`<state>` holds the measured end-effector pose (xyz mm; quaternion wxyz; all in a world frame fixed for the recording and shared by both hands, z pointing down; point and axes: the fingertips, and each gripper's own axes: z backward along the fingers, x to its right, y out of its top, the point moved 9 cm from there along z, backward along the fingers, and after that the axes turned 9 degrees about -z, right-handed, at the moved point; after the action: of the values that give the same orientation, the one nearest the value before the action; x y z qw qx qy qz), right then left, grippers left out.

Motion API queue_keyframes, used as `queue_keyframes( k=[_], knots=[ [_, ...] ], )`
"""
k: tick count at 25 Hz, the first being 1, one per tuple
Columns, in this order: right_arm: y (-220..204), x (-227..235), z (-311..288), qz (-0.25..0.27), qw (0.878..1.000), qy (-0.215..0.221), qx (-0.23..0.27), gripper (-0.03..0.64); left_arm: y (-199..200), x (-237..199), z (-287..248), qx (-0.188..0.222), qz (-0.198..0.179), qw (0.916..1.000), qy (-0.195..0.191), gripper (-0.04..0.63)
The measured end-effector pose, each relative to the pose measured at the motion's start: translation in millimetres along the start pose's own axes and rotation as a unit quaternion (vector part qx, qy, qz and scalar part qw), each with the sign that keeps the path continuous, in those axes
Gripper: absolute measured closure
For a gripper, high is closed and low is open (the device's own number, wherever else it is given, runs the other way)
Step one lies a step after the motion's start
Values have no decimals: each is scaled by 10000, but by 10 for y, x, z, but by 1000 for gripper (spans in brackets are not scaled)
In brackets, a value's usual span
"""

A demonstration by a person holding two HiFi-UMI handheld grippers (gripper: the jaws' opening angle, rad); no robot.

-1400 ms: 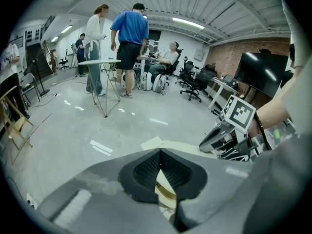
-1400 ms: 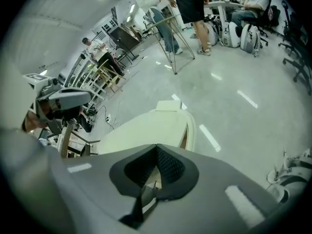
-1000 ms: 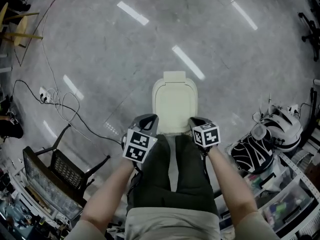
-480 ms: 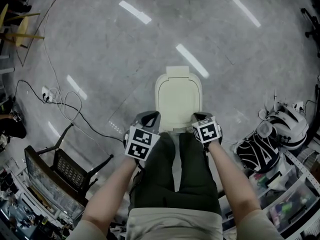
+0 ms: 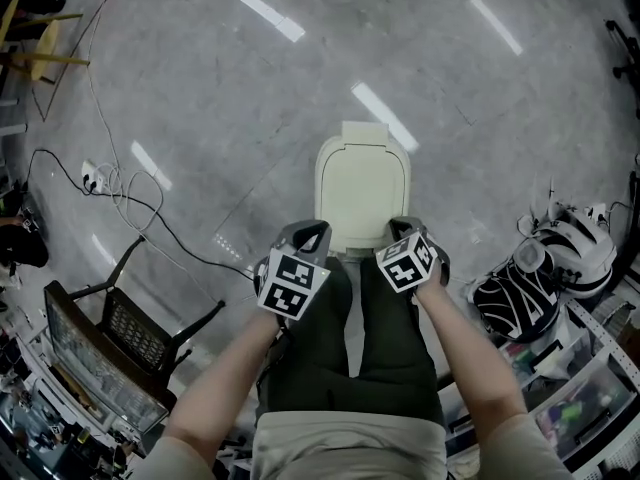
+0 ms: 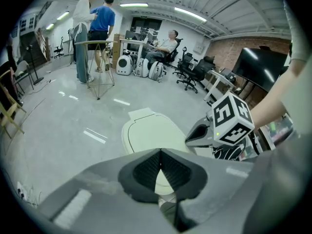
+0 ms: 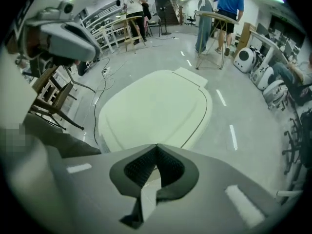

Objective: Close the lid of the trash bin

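**Bin lid down flat, both claws shut and empty**

Both grippers have drawn a little closer together over the last second, and the trash bin [image 5: 361, 208] now sits slightly higher in the head view.

Its lid [image 5: 362, 178] is a pale cream, rounded rectangle. It lies flat and closed on the bin, with a thin seam running round just inside its edge. A small square hinge tab [image 5: 363, 133] sticks out at the far end. The bin stands on the glossy grey floor [image 5: 200, 88], straight ahead of the person's dark trousers [image 5: 350, 348].

The left gripper [image 5: 308, 236] hovers just off the near left corner of the bin. Its jaws are closed tip to tip, with nothing between them; only the lid shows through the gap behind the tips. The right gripper [image 5: 402, 230] hangs at the near right corner. Its jaws are likewise pressed together and empty. Neither view shows whether either gripper touches the lid.

Farther out to the left, a dark chair [image 5: 110, 328] stands on the floor. A black cable [image 5: 130, 203] loops toward a white power strip [image 5: 88, 176]. To the right lie black-and-white striped things [image 5: 545, 268]; what they are is unclear. Clear storage boxes [image 5: 570, 408] sit below them. In the left gripper view, people [image 6: 90, 13] stand at a tall table far across the room.
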<state>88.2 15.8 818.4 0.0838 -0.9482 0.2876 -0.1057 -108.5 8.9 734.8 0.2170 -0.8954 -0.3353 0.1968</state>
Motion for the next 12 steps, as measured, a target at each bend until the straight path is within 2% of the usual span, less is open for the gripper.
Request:
queue_keyframes(
  k=[4, 6, 9, 12],
  knots=[
    [-8, -33, 8, 228, 9996, 4, 170, 615, -96, -14, 20, -27, 111, 9999, -25, 592],
    [25, -119, -15, 852, 9961, 35, 219, 614, -103, -56, 51, -16, 66, 10000, -5, 592],
    [86, -308, -46, 2053, 9784, 109, 206, 614, -176, -93, 47, -51, 129, 9999, 9, 592],
    [89, -340, -86, 2286, 9733, 91, -183, 612, -254, -141, 9, -104, 230, 9997, 22, 594]
  ],
)
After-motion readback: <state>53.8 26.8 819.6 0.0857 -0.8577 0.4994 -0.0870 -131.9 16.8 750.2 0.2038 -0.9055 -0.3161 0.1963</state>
